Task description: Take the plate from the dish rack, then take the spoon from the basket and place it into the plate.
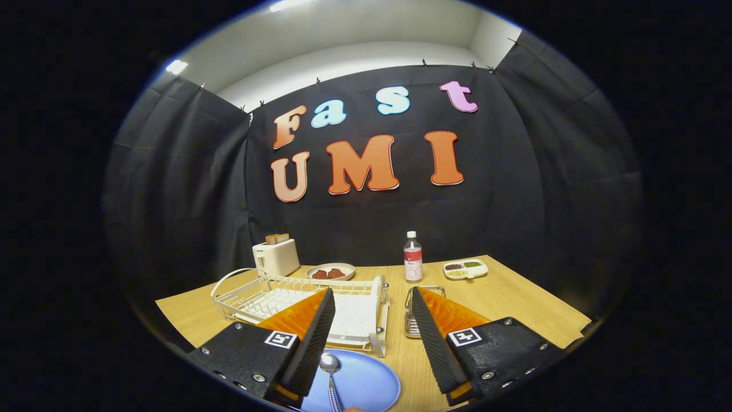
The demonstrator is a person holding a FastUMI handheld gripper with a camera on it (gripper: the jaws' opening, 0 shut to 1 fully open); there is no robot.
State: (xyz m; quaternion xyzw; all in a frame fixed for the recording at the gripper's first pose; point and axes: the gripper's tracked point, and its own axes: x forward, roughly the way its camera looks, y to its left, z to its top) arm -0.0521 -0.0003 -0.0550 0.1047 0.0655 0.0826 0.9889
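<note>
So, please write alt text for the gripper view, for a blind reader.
A spoon lies in a blue plate below the open gripper, nearer its left finger. Beyond stand a white dish rack, a small basket and a bottle.

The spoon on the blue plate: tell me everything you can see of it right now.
The shiny metal spoon lies flat on the round blue plate, bowl up and pointing toward the white wire dish rack. Its handle looks blue-and-white checked. It sits beside one finger of the open gripper; neither finger touches it.
</note>
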